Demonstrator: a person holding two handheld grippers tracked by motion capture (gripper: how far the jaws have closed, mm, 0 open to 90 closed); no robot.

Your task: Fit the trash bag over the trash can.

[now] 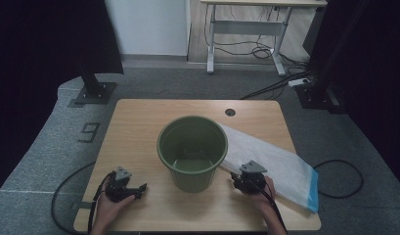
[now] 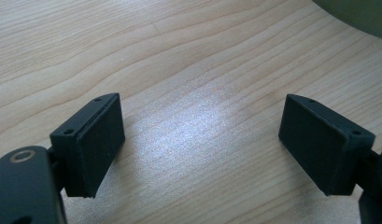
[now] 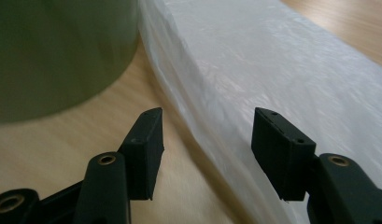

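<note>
A dark green bucket [image 1: 191,151] stands upright in the middle of the wooden table [image 1: 139,117]. A white plastic bag [image 1: 276,164] with a blue end lies flat to its right, one end tucked against the bucket. My right gripper [image 1: 236,180] sits at the bag's near edge, open, with the bag's edge [image 3: 216,140] lying between and below its jaws; the pads do not press on it. The bucket's wall [image 3: 53,56] rises at the left of the right gripper view. My left gripper [image 1: 139,191] rests on the table at the front left, open over bare wood [image 2: 198,130].
The table has a round cable hole [image 1: 230,112] at the back. Cables trail off both front corners to the grey carpet. A desk frame [image 1: 246,29] and dark stands are on the floor beyond the table. A corner of the bucket [image 2: 361,14] shows in the left gripper view.
</note>
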